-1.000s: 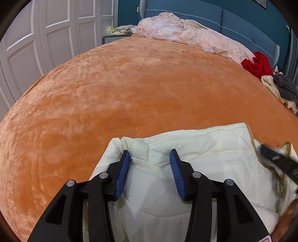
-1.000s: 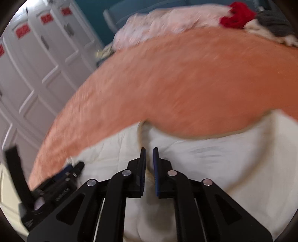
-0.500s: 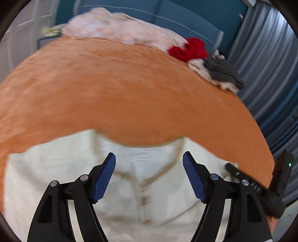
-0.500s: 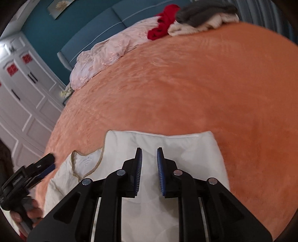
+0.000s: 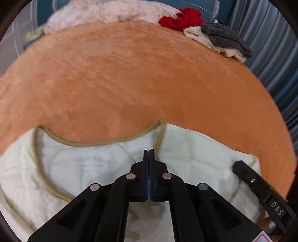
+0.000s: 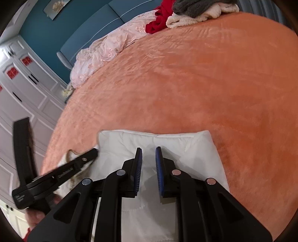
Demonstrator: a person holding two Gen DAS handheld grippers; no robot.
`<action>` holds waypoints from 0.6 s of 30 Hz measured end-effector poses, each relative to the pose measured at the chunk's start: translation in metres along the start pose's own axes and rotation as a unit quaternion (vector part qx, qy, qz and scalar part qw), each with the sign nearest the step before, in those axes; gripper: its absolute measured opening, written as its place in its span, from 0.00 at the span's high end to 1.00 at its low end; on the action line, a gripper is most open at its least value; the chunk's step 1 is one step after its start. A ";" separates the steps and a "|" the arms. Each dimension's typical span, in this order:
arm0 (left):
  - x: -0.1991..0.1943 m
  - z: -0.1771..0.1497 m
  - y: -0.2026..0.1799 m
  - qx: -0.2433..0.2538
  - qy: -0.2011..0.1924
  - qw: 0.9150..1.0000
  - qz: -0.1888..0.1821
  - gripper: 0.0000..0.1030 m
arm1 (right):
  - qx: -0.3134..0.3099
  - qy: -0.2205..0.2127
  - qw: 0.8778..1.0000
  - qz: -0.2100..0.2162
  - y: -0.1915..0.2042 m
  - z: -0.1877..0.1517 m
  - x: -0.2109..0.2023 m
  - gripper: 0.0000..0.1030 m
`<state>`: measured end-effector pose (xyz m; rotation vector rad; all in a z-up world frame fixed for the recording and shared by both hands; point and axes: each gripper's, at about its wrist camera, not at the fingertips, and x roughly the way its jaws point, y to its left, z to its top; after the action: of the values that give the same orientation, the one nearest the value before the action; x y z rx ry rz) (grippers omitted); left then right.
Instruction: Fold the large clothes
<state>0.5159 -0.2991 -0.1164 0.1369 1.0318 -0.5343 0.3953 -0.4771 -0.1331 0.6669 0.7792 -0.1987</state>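
The cream quilted jacket [image 5: 195, 158] lies flat on the near part of the bed's orange plush blanket [image 5: 130, 78], its tan-piped neckline [image 5: 96, 143] open toward the far side and a faint label print showing inside the collar. In the right wrist view the same garment [image 6: 167, 141] shows as a folded panel with a straight far edge.

The left hand-held gripper [image 5: 149, 151] hangs over the garment just right of the neckline with its jaws pressed fully together — whether any cloth is pinched between them cannot be told. The right hand-held gripper [image 6: 149, 149] is over the folded panel with a narrow gap between its blue pads; the cloth lies under the gap, and no pinch is visible. Each gripper shows at the edge of the other's view, over the jacket's side.

Well apart from the jacket, along the far edge of the bed, lie a pink lace garment [image 5: 104, 13], a red garment [image 5: 182, 18] and a grey knit [image 5: 223, 37] piled on a cream fleece [image 5: 204, 39]. Nothing lies between them and the jacket. A blue headboard [image 6: 96, 29] and white panelled wardrobe doors [image 6: 28, 87] stand behind, with grey-blue curtains [image 5: 270, 55] to the side.

Half a second ago the left jaws stood wide over the jacket's front; they have just been closing and now meet. A second ago the right gripper's view was blurred — now it is sharp.
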 end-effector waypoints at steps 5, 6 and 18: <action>0.008 -0.007 0.015 -0.010 -0.011 1.000 0.023 1.00 | -0.045 0.004 0.998 -0.047 0.012 -0.007 0.010 0.87; 0.009 -0.008 0.017 -0.014 -0.015 1.000 0.019 1.00 | -0.051 0.004 0.997 -0.054 0.012 -0.009 0.012 0.87; -0.002 -0.013 0.015 -0.013 -0.043 0.998 0.044 0.92 | -0.094 0.004 0.990 -0.103 0.026 -0.011 0.017 0.87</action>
<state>0.5123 -0.2814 -0.1236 0.1345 0.9444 -0.4441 0.4110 -0.4486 -0.1384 0.4085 0.8633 -0.3053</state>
